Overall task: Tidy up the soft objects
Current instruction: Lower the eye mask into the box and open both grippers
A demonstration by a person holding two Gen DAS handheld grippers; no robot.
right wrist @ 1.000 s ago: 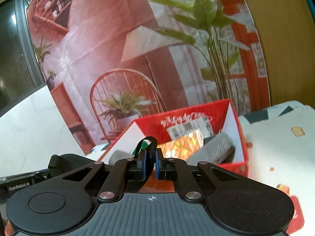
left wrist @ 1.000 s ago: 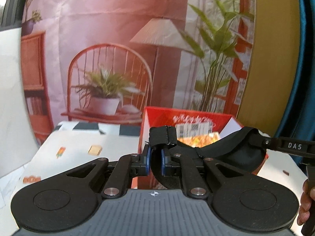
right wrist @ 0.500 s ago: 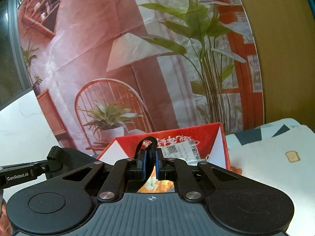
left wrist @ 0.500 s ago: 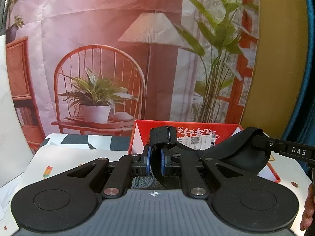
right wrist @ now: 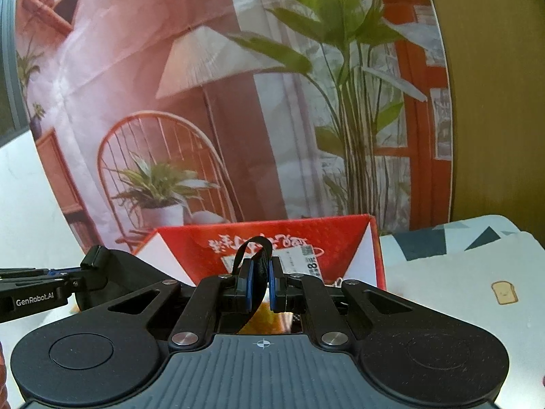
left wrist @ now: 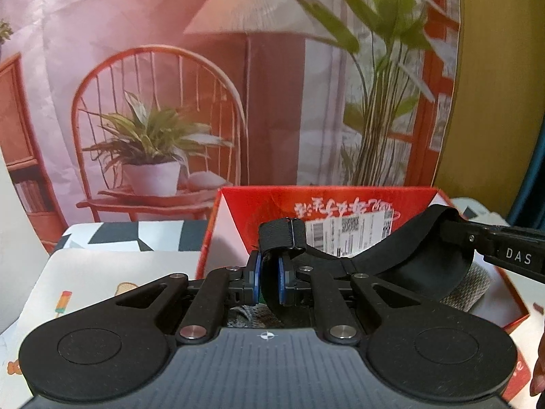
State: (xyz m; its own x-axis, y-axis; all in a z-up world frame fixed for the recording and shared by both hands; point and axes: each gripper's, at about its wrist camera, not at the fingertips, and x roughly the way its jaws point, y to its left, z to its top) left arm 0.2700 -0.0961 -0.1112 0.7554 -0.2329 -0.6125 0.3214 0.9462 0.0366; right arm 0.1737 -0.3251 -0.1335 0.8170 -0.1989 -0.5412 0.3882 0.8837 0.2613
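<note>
Left wrist view: the left gripper point(left wrist: 267, 284) has its blue-padded fingers closed on the strap end of a black eye mask point(left wrist: 405, 259), which stretches rightward to the right gripper point(left wrist: 511, 255).
Right wrist view: the right gripper point(right wrist: 259, 286) is closed on the mask's other strap point(right wrist: 255, 255), a thin black loop poking up between the pads; the left gripper point(right wrist: 41, 289) enters from the left edge.
Where the mask is: held taut in the air between both tools, over the open red box point(left wrist: 340, 201) on the tabletop point(left wrist: 112, 272).
Box contents: a grey knitted roll point(left wrist: 471, 284) lies under the mask's cup; anything else inside is mostly hidden.
Risk, slipping: each grip is only on narrow elastic, so pulling the tools further apart could yank a strap free and snap the mask sideways.
Risk, uneven release: if one side lets go first, the mask would likely swing from the other and drape over the box wall rather than land inside.
Change from a second ago: both cameras now show less of the box interior and more of its back wall, so the tools seem lower and closer; both grips are unchanged.
</note>
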